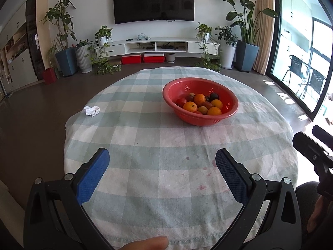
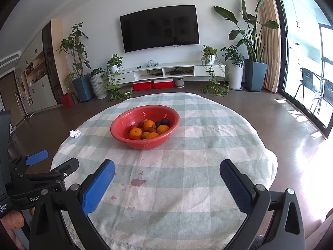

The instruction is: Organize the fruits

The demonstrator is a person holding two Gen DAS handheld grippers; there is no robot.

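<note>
both claws, left claw (image 1: 162, 158) and right claw (image 2: 167, 168), gape wide, empty, near counter edge. fruits (image 1: 200, 104) heaped in red basket (image 1: 172, 102) (round, loose): a nudge could roll neighbours; shallow basket may skid on cloth.

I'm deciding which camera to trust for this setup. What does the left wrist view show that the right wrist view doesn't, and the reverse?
Only the left wrist view shows a fingertip at its bottom edge, and the right gripper only as a dark body at its right edge.

Only the right wrist view shows the left gripper from the side, jaws apart, and a large red stain up close.

Both show the red bowl of fruits, the crumpled tissue, the checked tablecloth and the television.
</note>
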